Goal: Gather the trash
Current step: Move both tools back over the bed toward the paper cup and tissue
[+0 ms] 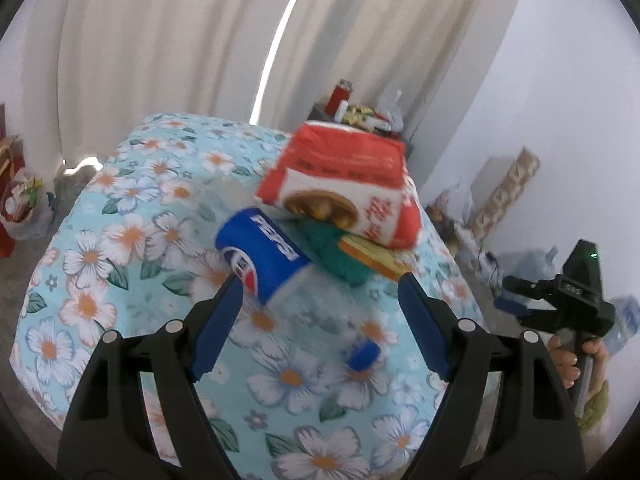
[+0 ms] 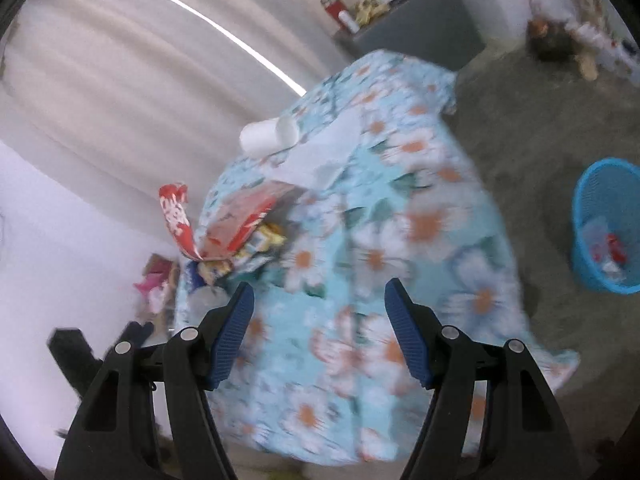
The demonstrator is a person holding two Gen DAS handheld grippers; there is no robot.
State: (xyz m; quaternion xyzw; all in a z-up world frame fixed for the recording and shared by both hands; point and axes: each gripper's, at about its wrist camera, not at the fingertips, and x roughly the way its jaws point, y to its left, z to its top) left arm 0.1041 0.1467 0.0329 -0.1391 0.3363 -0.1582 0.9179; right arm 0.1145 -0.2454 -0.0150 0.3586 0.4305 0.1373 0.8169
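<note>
An empty Pepsi bottle [image 1: 264, 256] with a blue label and blue cap lies on its side on the floral tablecloth [image 1: 120, 240]. My left gripper [image 1: 320, 284] is open and hovers over the bottle's clear body, jaws on either side. Behind it lie a red snack bag [image 1: 348, 180] and a green packet [image 1: 336, 256]. My right gripper [image 2: 318, 300] is open and empty above the table's side; it also shows in the left wrist view [image 1: 560, 296]. A white paper cup [image 2: 268, 134], a sheet of paper [image 2: 324, 152] and red wrappers [image 2: 240, 220] lie on the table.
A blue mesh trash basket [image 2: 608, 224] with some trash inside stands on the grey floor right of the table. A grey side table [image 2: 420, 24] with a red jar and clutter stands behind. White curtains hang at the back. Bags and clutter line the walls.
</note>
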